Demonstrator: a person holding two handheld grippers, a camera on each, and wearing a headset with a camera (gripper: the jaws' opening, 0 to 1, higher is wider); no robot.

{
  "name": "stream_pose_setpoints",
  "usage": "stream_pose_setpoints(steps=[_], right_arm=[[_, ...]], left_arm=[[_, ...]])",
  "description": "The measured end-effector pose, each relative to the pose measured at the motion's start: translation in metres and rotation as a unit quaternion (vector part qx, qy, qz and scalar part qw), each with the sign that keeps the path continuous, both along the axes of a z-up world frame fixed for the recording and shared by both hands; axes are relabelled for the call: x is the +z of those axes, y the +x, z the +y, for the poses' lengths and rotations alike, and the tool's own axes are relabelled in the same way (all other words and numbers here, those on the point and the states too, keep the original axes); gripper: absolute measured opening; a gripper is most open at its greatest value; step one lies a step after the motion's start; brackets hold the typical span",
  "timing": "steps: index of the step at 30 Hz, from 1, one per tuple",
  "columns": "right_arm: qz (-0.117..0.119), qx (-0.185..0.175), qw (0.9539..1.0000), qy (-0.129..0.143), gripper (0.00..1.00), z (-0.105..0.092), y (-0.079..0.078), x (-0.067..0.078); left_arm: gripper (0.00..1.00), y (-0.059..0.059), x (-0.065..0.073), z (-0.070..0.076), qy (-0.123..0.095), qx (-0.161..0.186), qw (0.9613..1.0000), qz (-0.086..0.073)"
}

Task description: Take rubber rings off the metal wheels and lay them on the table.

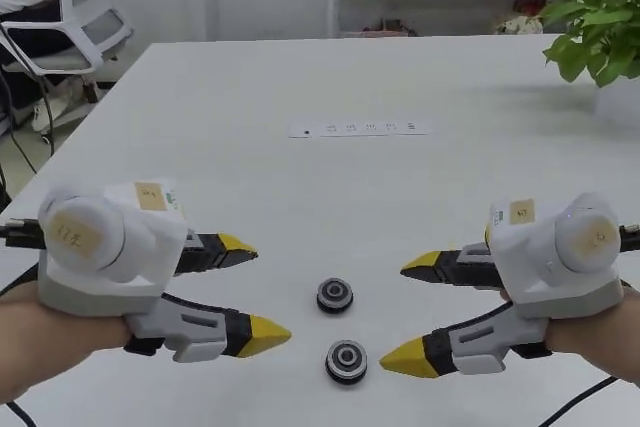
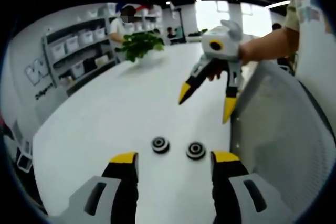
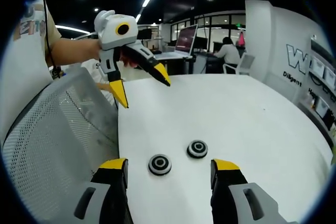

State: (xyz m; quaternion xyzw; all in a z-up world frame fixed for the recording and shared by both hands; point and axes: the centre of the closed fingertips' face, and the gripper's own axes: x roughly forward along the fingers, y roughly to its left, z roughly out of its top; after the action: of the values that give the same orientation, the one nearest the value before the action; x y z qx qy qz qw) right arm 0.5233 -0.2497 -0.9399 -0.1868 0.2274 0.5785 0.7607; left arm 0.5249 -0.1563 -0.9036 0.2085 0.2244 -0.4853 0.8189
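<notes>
The left gripper (image 1: 268, 290), a white and grey hand-held tool with black jaws tipped in yellow, stands wide open and holds nothing. The right gripper (image 1: 395, 312), of the same make, is spread just as wide and is equally empty. Their tips face each other across a short stretch of the pale grey table (image 1: 330, 187), and there lie the two small round metal wheels, each with a black rubber ring still round its rim. Both lie flat, axle holes upward, so they have no long axis to line up with, and jaws could close across either from any side. The farther wheel (image 1: 335, 295) sits about midway between the grippers. The nearer wheel (image 1: 346, 360) lies closer to the person, near the right gripper's lower jaw tip, with the left gripper's lower tip a little further off. In the right gripper view this nearer wheel (image 3: 159, 164) sits right between the open tips. I judge the right gripper better placed for it, leaving the farther wheel to the left. No ring lies loose on the table yet
</notes>
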Motion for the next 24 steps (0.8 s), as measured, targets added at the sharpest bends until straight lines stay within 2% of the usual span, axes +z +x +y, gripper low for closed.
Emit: stream_pose_setpoints(steps=[11,24], right_arm=[[-0.002,0.028,0.9995,-0.015,0.58,0.006,-0.003,-0.011],[0.017,0.04,0.999,-0.011,0.54,0.009,-0.004,-0.021]], left_arm=[[0.56,0.002,-0.011,-0.01,0.008,-0.017,0.9998,0.007],[0.54,0.002,-0.024,-0.02,0.008,-0.032,0.9991,0.027]])
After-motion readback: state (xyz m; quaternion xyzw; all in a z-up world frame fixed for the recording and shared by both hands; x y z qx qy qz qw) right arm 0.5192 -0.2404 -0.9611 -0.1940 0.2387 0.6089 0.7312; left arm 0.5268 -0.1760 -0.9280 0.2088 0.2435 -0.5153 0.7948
